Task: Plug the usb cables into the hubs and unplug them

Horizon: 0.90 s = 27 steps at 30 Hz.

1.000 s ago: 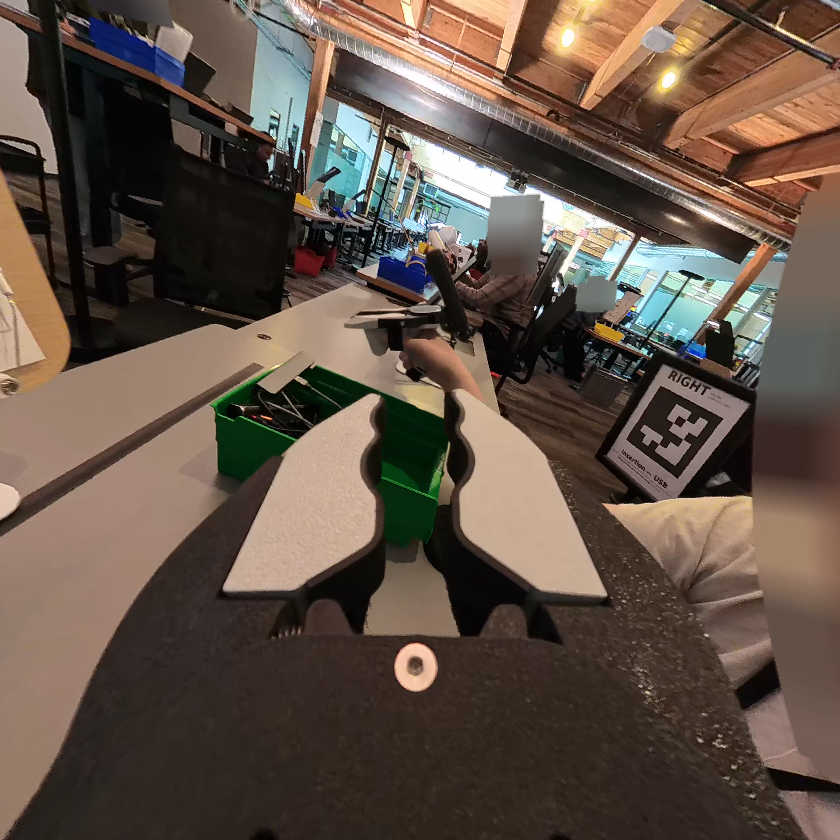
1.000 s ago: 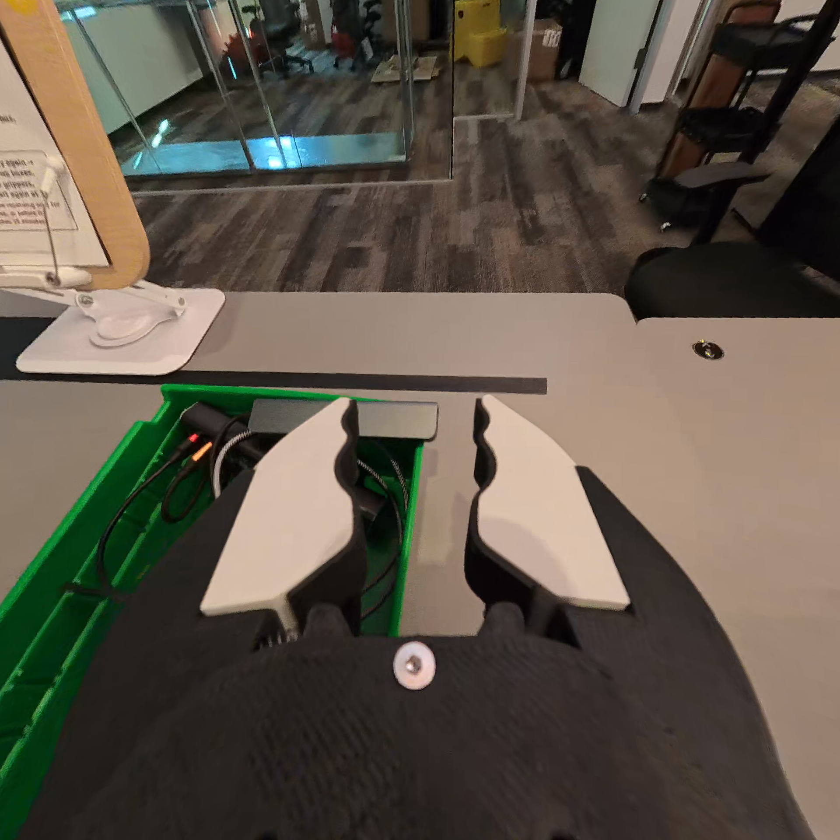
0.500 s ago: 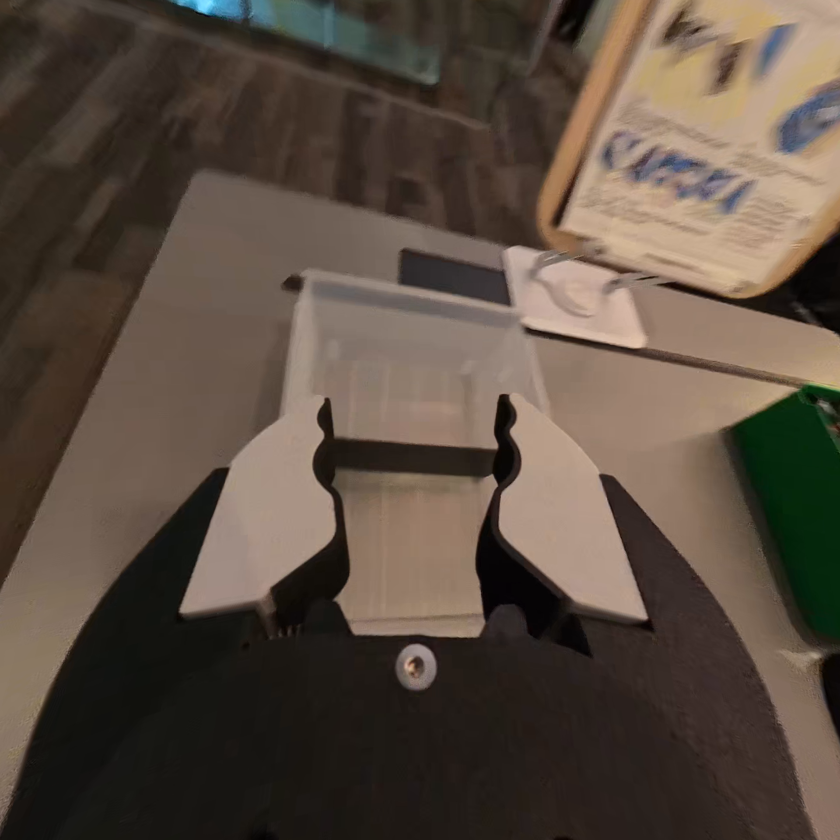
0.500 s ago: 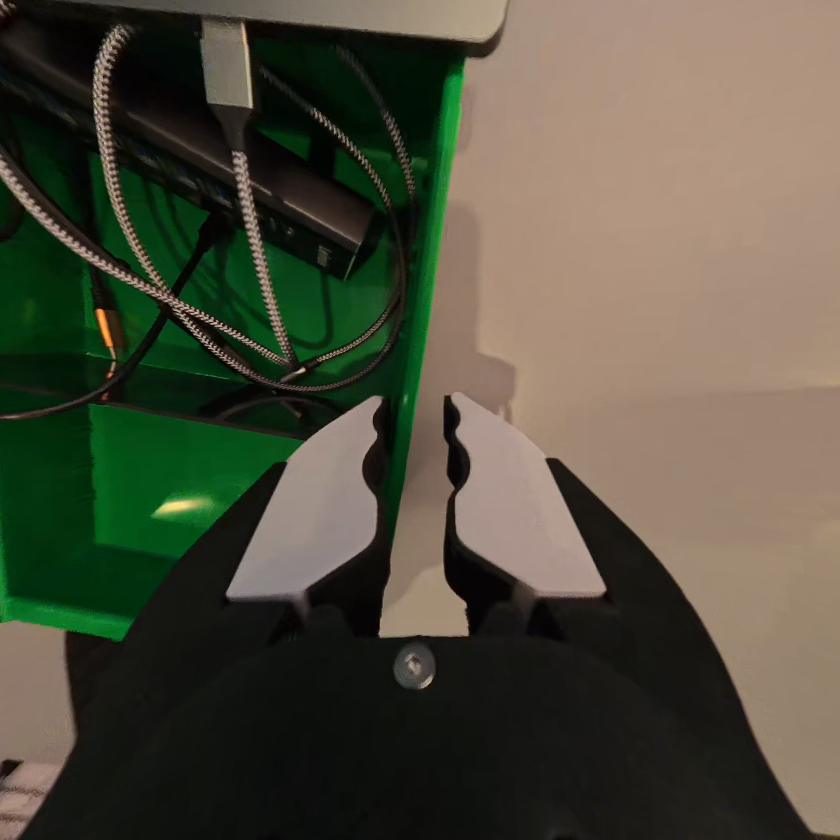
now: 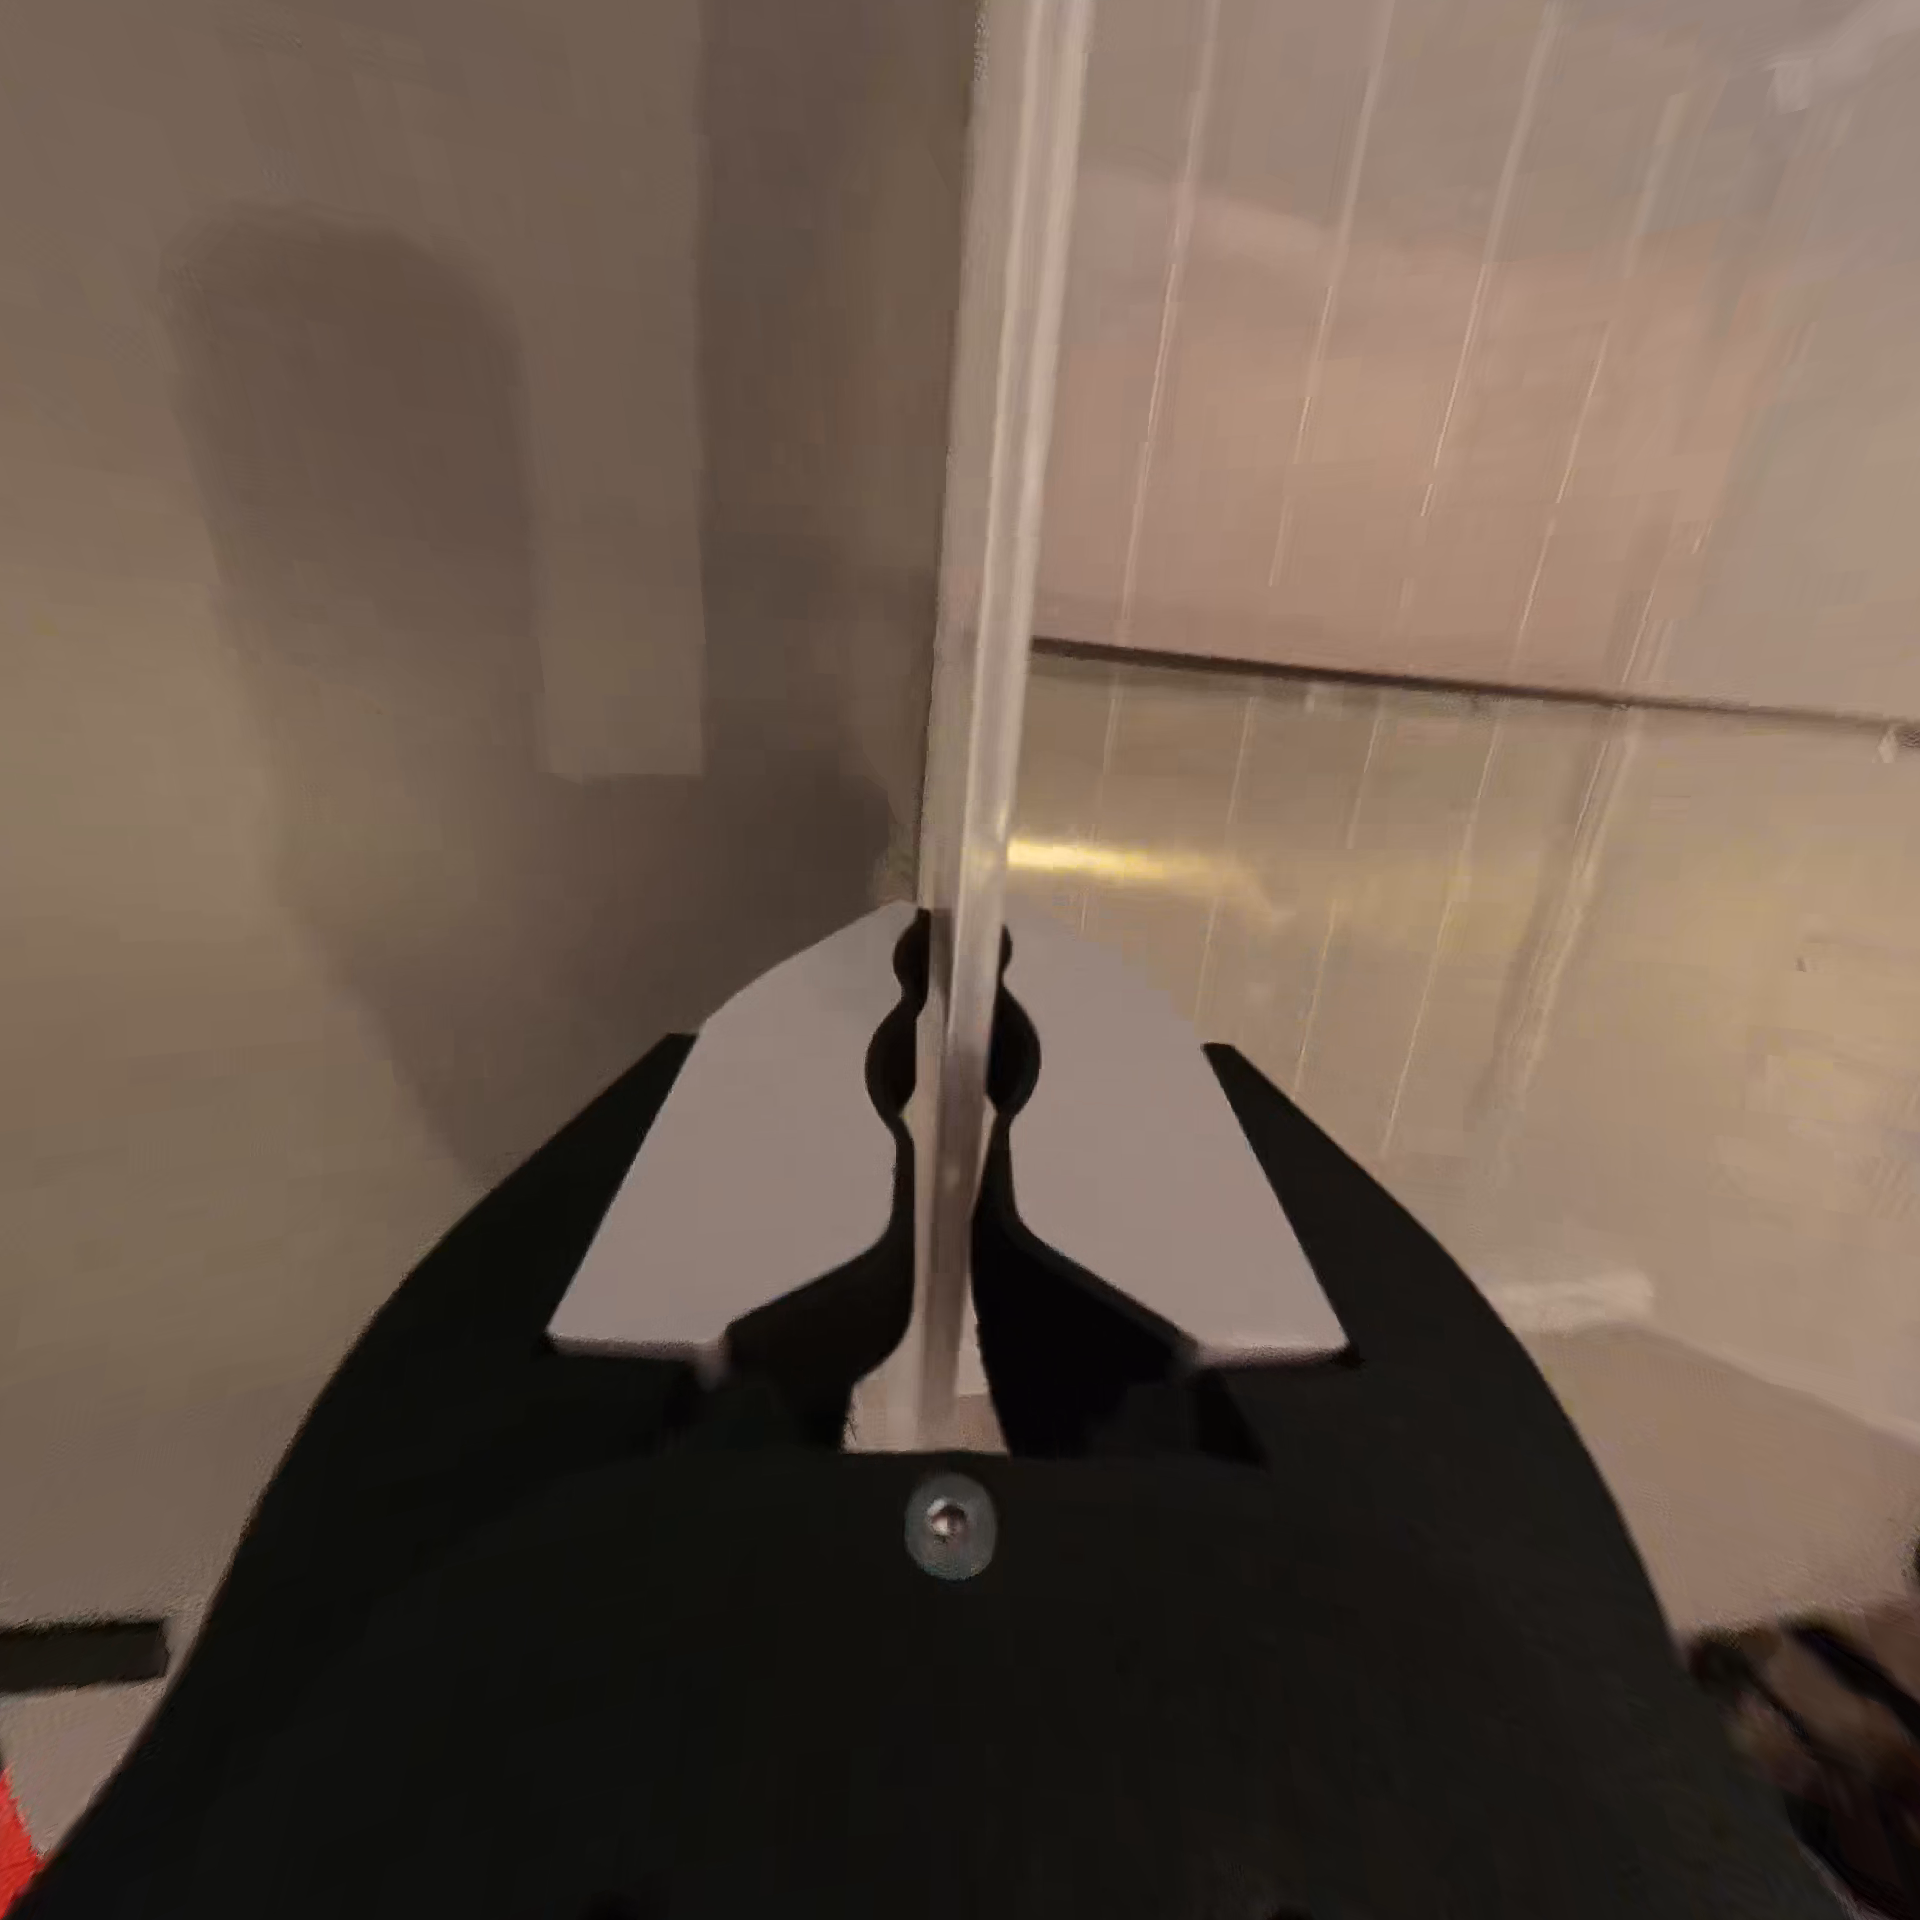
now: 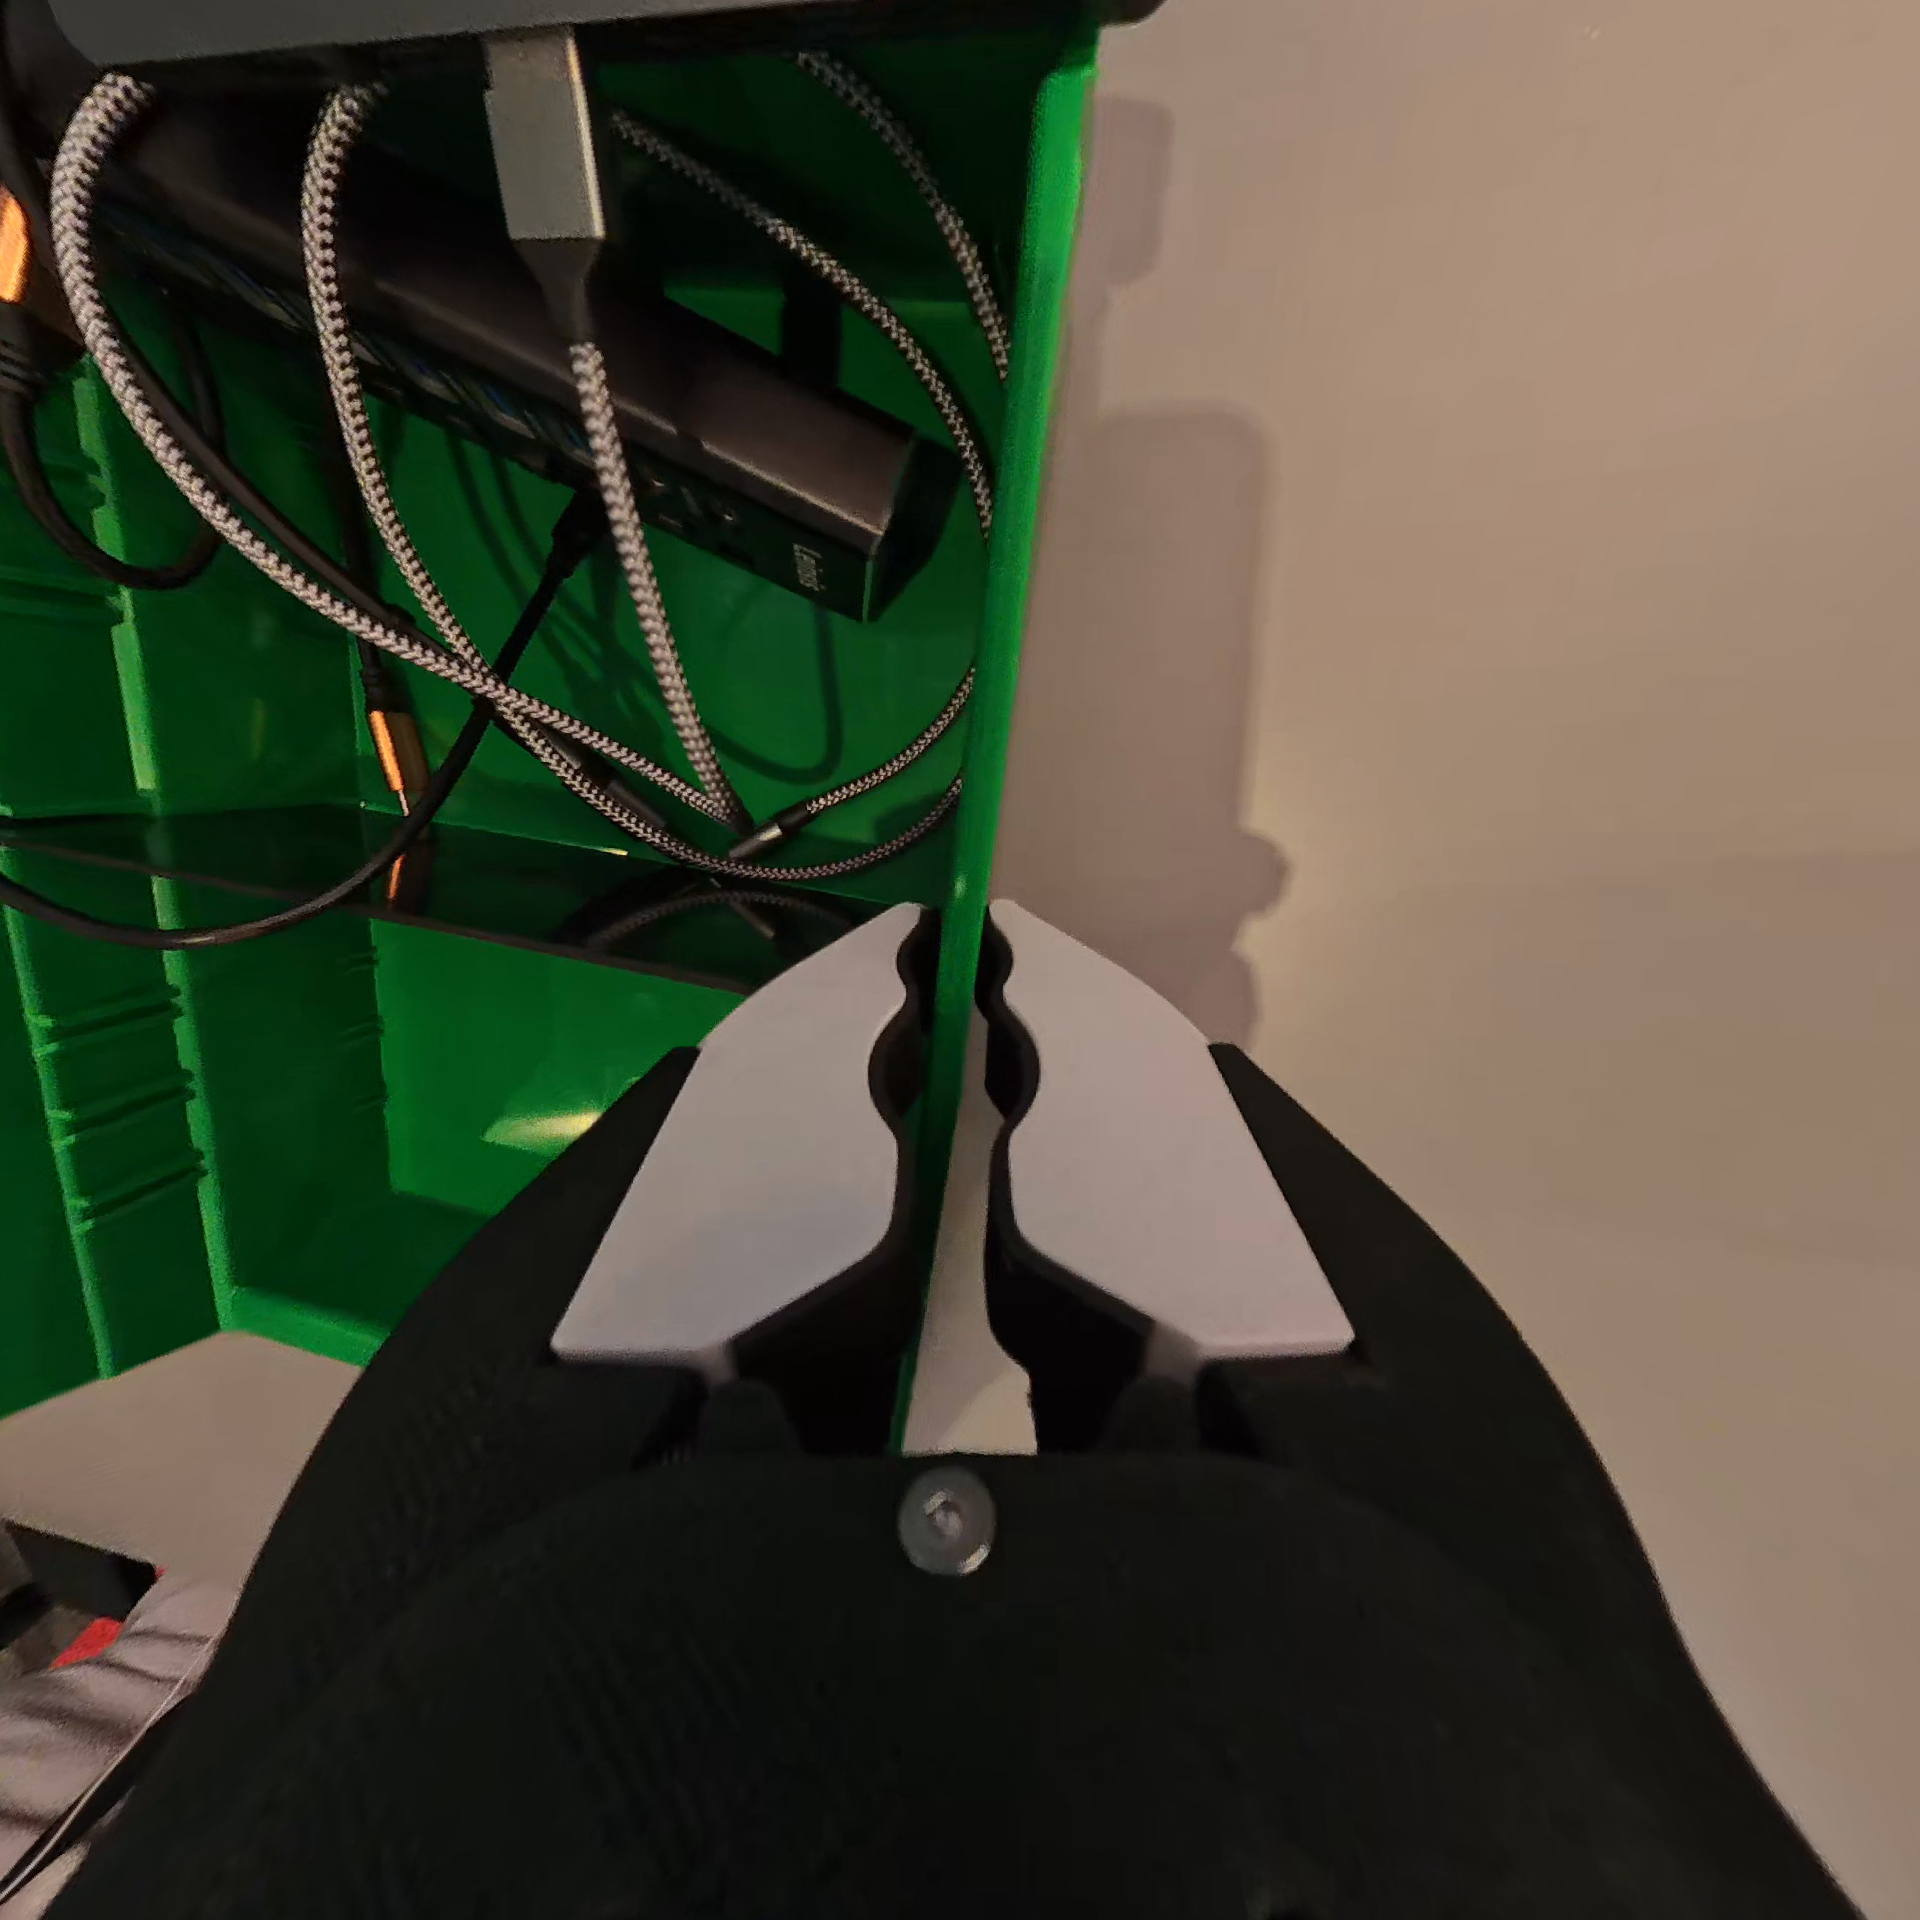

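Observation:
In the left wrist view my left gripper (image 5: 954, 935) is shut on the left wall (image 5: 987, 582) of a clear plastic bin (image 5: 1455, 520); both pads press the wall. The bin looks empty. In the right wrist view my right gripper (image 6: 956, 925) is shut on the right wall (image 6: 1029, 468) of a green bin (image 6: 260, 1039). Inside the green bin lie a black USB hub (image 6: 665, 416), a grey hub (image 6: 312, 16) at the top edge with a silver plug (image 6: 545, 135) in it, and several braided and black cables (image 6: 436, 644).
The grey table (image 6: 1558, 520) lies to the right of the green bin and to the left of the clear bin (image 5: 416, 520). A grey and red thing (image 6: 83, 1652) shows at the lower left of the right wrist view. The grippers' ends are close to 75 cm from one another.
Both grippers came down from looking across the room and table. The left one closed from wide open onto the clear bin's wall. The right one closed further onto the green bin's wall.

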Each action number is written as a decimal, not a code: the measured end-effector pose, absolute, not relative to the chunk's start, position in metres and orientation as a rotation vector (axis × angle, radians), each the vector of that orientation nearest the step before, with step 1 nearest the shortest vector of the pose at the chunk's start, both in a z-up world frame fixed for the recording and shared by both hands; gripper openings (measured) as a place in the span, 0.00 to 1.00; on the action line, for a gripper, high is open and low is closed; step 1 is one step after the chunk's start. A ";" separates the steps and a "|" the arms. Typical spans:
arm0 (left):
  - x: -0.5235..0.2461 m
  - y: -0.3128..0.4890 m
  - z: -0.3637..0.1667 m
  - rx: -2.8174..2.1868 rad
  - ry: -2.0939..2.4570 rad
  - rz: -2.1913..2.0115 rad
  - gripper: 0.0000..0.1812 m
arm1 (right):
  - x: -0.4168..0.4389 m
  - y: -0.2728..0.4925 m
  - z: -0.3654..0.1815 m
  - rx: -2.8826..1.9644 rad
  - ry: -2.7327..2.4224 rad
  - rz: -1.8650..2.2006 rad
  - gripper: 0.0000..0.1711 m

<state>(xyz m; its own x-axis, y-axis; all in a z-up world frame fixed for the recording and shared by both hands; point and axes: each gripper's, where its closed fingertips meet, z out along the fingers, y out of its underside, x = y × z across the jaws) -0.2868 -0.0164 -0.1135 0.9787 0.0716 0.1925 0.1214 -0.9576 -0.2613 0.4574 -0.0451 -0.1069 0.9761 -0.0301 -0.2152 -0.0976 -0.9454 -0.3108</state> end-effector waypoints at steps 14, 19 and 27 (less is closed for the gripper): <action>-0.178 -0.027 -0.118 -3.063 0.450 -0.068 0.07 | 0.402 -0.037 -0.105 -2.867 -0.119 0.331 0.07; -0.144 -0.029 -0.118 -3.061 0.568 -0.067 0.09 | 0.369 -0.030 -0.104 -2.872 -0.218 0.372 0.08; -0.126 0.002 -0.049 -2.696 0.570 0.111 0.15 | 0.365 -0.019 -0.071 -2.801 -0.200 0.137 0.13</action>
<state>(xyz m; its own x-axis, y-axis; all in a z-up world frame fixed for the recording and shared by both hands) -0.1263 0.0024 -0.0491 0.9146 -0.3742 -0.1530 -0.4043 -0.8450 -0.3502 0.3647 -0.0189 -0.0713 0.9855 0.1537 -0.0717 0.1220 -0.9362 -0.3295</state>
